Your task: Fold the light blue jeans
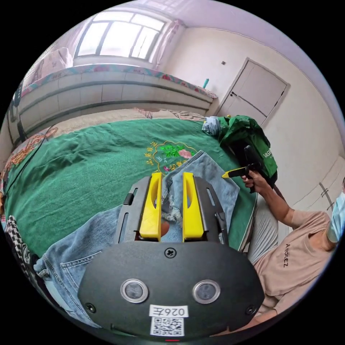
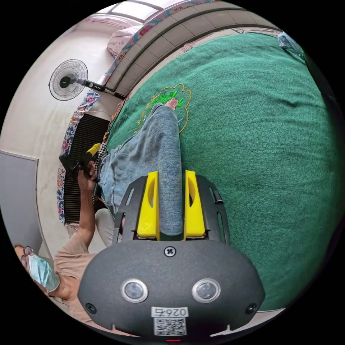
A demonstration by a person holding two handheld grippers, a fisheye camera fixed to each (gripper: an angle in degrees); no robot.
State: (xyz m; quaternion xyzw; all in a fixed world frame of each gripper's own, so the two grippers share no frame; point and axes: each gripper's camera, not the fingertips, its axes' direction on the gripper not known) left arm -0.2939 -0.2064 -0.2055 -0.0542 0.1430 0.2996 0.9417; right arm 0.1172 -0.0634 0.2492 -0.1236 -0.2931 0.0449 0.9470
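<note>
In the left gripper view, the light blue denim jeans [image 1: 82,248] lie across a dark green embroidered blanket [image 1: 72,169] that covers the bed. The waist and back pockets sit at the lower left, and a leg runs up to the right toward the embroidered emblem [image 1: 169,154]. The left tool [image 1: 171,176] with its yellow jaws hangs over a frayed, ripped patch of the denim. Its jaws stand apart, with cloth showing in the gap between them; I cannot tell whether they press on it. Further right, a crumpled green bag [image 1: 251,140] rests at the bed's edge, and a person's hand [image 1: 257,181] holds the black handle of the other tool, whose yellow tip points toward the jeans leg. The person's beige sleeve and shoulder fill the lower right.

In the right gripper view, a white standing fan [image 2: 68,79] stands against the wall at the upper left. Below it, a hand [image 2: 86,176] holds the other tool near the waist end of the jeans [image 2: 143,154]. A leg of the jeans runs from the emblem down between the yellow jaws of the right tool [image 2: 171,174], which sit open with the denim filling the gap. To the right, the green blanket [image 2: 258,143] spreads out flat.
</note>
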